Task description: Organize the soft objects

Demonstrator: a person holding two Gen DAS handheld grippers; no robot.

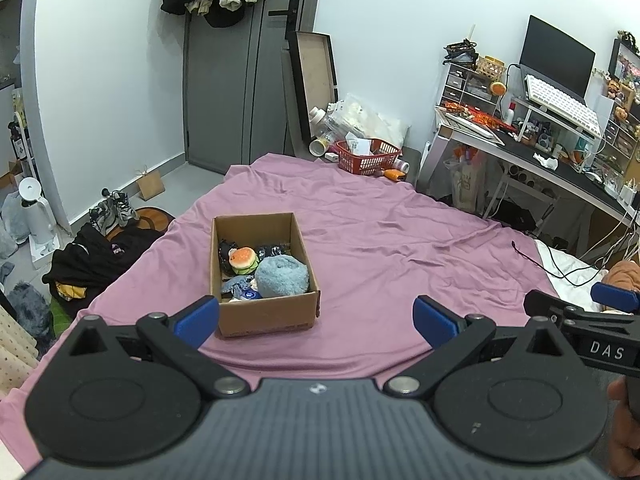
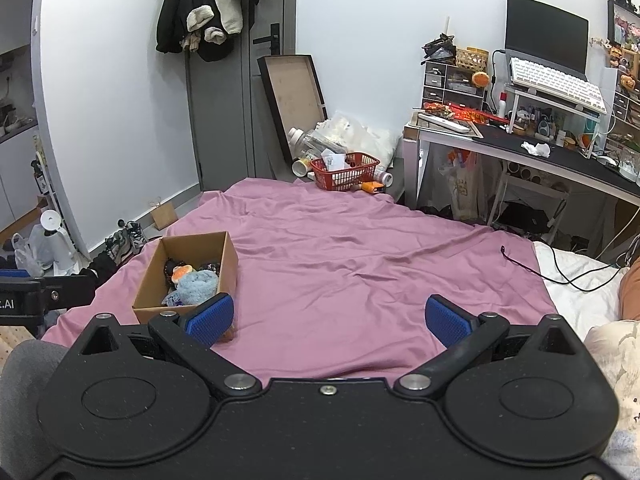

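Both grippers gape wide and empty above one pink sheet (image 1: pixel 380 240).
Left gripper (image 1: pixel 316 316) sits at lower centre of its frame, one box (image 1: pixel 264 312) just beyond its left finger, holding one blue plush (image 1: pixel 282 276) and one burger toy (image 1: pixel 243 260); right gripper (image 2: pixel 328 318) has the box at its left.

Both views are evenly and brightly lit by diffuse indoor light; no lamp or window shows as its source. Shadows are soft and faint, limited to folds in the pink sheet (image 1: pixel 360 240) and the interior of the cardboard box (image 1: pixel 262 272). Fisheye distortion bows the door (image 2: pixel 224 100) and walls near the edges. The corners vignette to black. Focus is sharp in both views.
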